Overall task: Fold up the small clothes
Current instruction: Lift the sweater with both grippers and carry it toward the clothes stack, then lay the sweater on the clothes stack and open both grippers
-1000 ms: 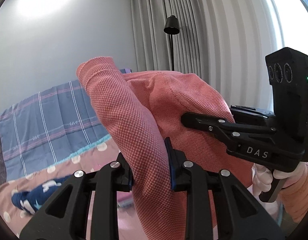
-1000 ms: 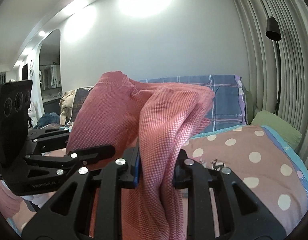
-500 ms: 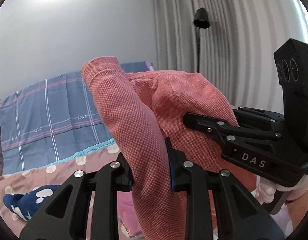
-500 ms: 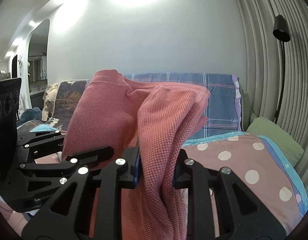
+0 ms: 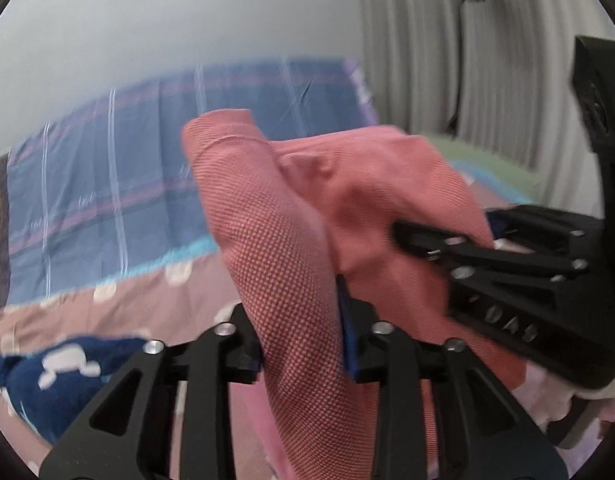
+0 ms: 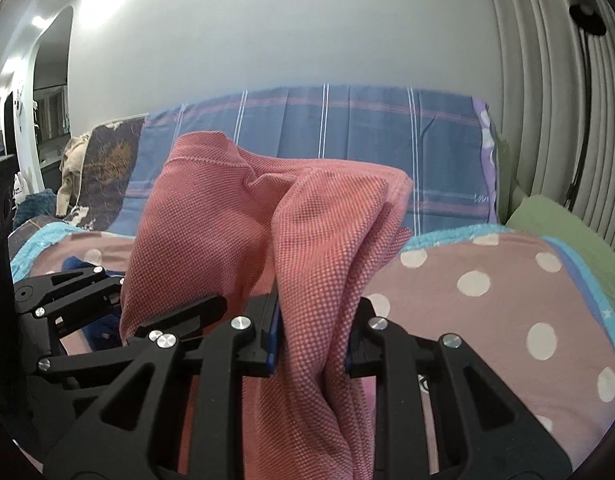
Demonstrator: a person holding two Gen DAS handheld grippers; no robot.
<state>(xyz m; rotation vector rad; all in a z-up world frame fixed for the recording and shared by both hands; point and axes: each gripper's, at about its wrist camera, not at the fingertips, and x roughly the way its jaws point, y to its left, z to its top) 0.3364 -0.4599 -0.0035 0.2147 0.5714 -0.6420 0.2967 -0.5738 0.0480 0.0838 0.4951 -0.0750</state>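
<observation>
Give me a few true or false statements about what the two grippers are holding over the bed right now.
1. The pink garment runs between the jaws of both the left gripper and the right gripper. True.
2. The garment lies folded flat on the bedspread. False: it is held up.
3. The bedspread is striped green. False: it is dusty pink with white dots.
4. A navy garment lies on the bed. True.

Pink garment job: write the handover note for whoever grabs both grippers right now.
Left gripper: around a bunched fold of the pink garment; its jaws have just been opening.
Right gripper: around the other fold, jaws also easing open.
Garment hangs between both grippers above the polka-dot bedspread.
Navy garment lies on the bed, untouched.
Left: lay the pink one down and finish folding.
</observation>
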